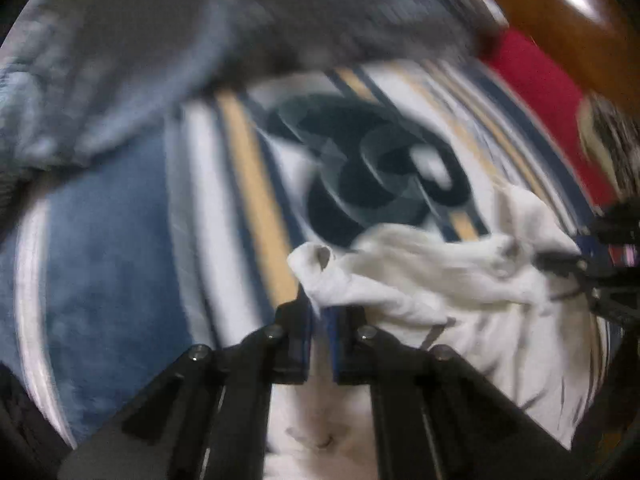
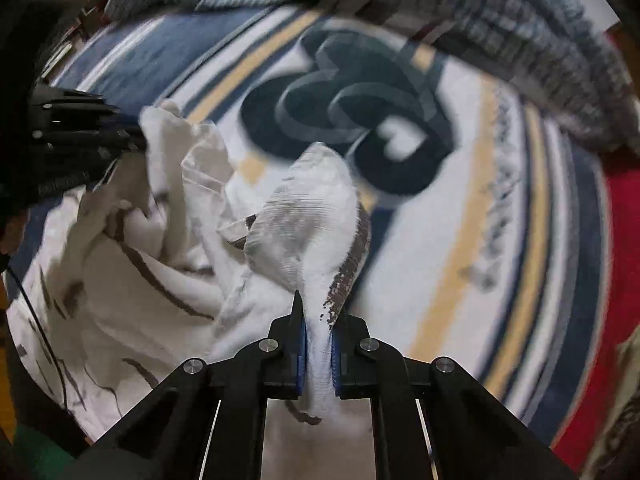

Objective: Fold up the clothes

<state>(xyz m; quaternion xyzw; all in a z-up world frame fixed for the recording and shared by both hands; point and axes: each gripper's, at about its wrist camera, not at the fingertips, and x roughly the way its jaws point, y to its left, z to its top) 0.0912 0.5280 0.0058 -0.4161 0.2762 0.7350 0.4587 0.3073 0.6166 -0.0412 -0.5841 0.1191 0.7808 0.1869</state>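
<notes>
Both grippers pinch a crumpled white garment over a striped blanket.

The left gripper (image 1: 319,316) and right gripper (image 2: 319,320) have jaws closed narrowly on the white garment (image 2: 168,248), bunched at lower centre of both views. A grey-blue ribbed cloth (image 2: 460,4) drapes across the top, overlapping the blanket (image 2: 460,216) with its dark heart motif; red fabric (image 1: 544,96) lies at upper right.

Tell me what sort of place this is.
Probably a bedroom at home: a plush striped blanket covers the surface like a bed, a grey-blue knitted garment is heaped on it, and a white garment lies there too.

Left gripper (image 1: 319,320) and right gripper (image 2: 319,340) both seemingly clamped.
</notes>
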